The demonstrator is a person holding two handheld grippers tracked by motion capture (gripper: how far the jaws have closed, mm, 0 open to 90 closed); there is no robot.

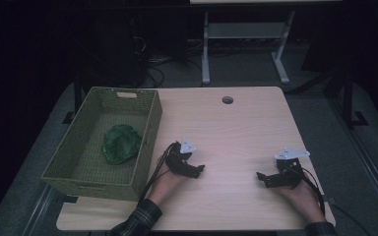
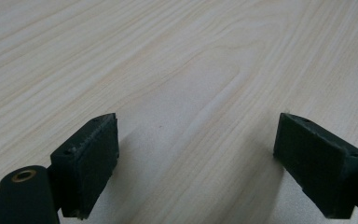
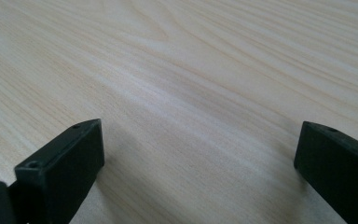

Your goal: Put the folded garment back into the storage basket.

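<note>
The person's left hand [image 1: 170,178] comes in from the near edge in a plaid sleeve [image 1: 140,219], holding the black two-jaw left gripper [image 1: 197,169] low, jaws pointing right and spread wide with nothing between them. The right hand [image 1: 298,194] holds the black two-jaw right gripper [image 1: 262,178] at near right, jaws pointing left, likewise wide apart and empty. The two grippers sit well apart.

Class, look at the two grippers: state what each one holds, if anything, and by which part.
Nothing is held. The left gripper and the right gripper both have their jaws spread open over the bare wooden table.
</note>
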